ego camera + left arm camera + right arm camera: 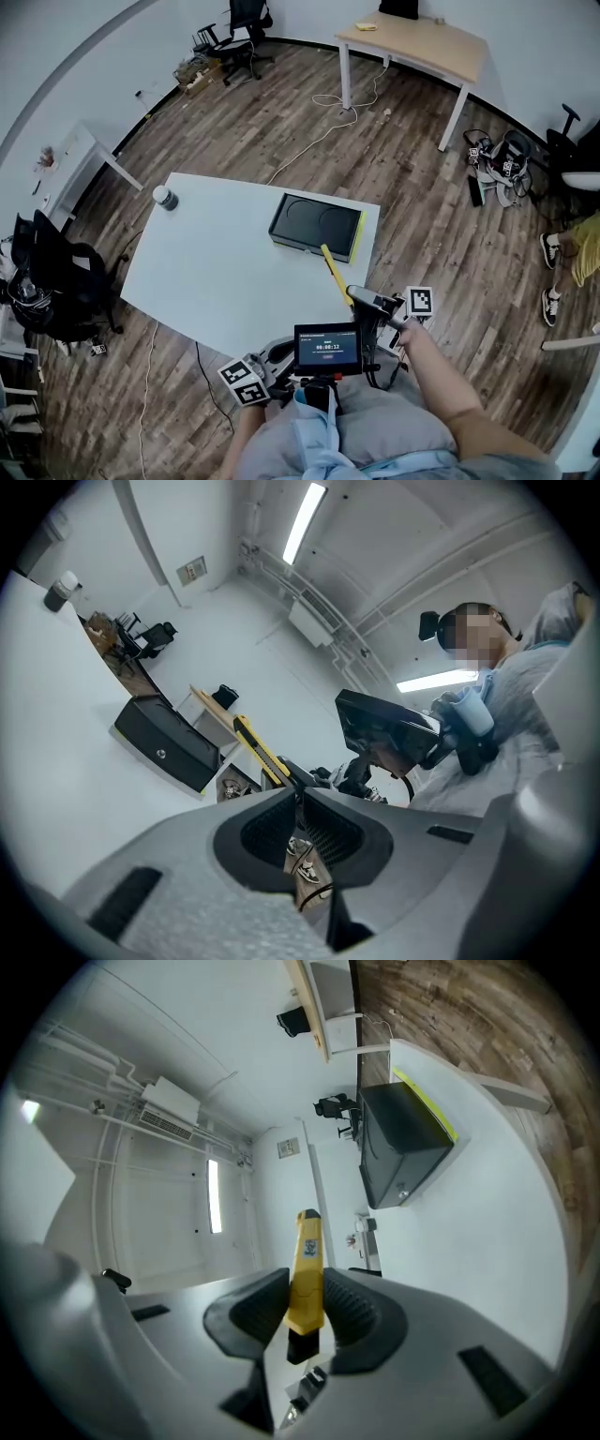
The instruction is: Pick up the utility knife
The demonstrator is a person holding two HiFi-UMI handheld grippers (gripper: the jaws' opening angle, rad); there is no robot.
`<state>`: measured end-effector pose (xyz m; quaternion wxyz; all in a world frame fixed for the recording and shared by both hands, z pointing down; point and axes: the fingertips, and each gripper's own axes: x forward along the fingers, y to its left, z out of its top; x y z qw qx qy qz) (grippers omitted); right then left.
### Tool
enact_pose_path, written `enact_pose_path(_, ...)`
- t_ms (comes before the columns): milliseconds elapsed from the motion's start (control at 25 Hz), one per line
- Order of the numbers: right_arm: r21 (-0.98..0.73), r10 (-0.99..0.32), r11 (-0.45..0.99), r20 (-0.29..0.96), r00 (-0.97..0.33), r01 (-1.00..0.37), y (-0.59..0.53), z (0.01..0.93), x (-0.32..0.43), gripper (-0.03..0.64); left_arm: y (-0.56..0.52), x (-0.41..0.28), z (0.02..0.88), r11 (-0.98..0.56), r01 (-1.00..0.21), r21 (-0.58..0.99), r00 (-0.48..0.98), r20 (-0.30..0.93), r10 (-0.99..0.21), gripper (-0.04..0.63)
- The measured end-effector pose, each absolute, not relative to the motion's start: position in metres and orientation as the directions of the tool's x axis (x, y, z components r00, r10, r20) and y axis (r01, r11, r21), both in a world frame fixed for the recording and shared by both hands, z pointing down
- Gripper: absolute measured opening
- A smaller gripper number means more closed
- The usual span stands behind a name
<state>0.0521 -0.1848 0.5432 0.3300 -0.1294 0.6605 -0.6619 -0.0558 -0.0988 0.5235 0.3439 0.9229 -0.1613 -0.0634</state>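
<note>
The utility knife [333,272] is yellow with a black butt end, and it hangs over the white table's [216,272] near right edge. My right gripper [354,298] is shut on its rear part. In the right gripper view the knife [307,1269] sticks up between the ribbed pads of that gripper [307,1302], clear of the table. My left gripper [279,351] is low by my body, partly hidden by a small screen. In its own view the left gripper [300,799] has its pads together with nothing held, and the knife [258,747] shows beyond them.
A black box with a yellow edge [316,225] lies on the table behind the knife. A small jar [165,197] stands at the table's far left corner. A screen [327,347] is mounted at my chest. Office chairs [56,281] stand left, a wooden desk [417,42] far back.
</note>
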Motion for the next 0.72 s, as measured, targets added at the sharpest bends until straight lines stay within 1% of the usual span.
enact_pose_path(400, -0.955, -0.574, 0.130, -0.292, -0.765, 0.266, -0.186, 0.528, 0.048, 0.126, -0.097, -0.047, 0.526, -0.710, -0.247, 0.660, 0.944, -0.003, -0.331, 0.018)
enact_pose_path(720, -0.962, -0.540, 0.147, -0.274, -0.796, 0.231, -0.184, 0.522, 0.040, 0.126, -0.094, -0.042, 0.525, -0.712, -0.245, 0.658, 0.943, -0.008, -0.332, 0.018)
